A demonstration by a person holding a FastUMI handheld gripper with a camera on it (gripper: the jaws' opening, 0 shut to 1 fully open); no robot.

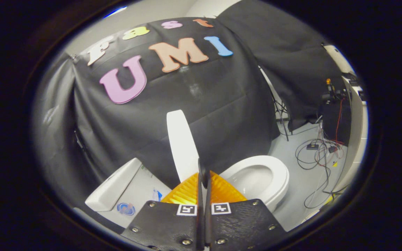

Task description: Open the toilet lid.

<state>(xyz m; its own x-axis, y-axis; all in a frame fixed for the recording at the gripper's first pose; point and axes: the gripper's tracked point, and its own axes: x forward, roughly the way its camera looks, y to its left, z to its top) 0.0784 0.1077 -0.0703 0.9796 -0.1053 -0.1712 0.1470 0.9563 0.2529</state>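
The white toilet lid (pixel 181 143) is raised and seen edge-on, standing between the tank (pixel 117 188) and the bowl with its seat (pixel 274 174). My gripper (pixel 203 181) is shut, its fingers pinching the lid's near edge, and a thin white sliver shows between them. The open bowl lies just beyond the fingers. Where the lid joins the toilet is hidden behind the fingers.
Black cloth walls stand right behind the toilet. Beyond the bowl, loose cables (pixel 318 157) and small boxes lie on the pale floor. A tripod leg (pixel 281 118) rests against the cloth, with more equipment (pixel 333 94) further off.
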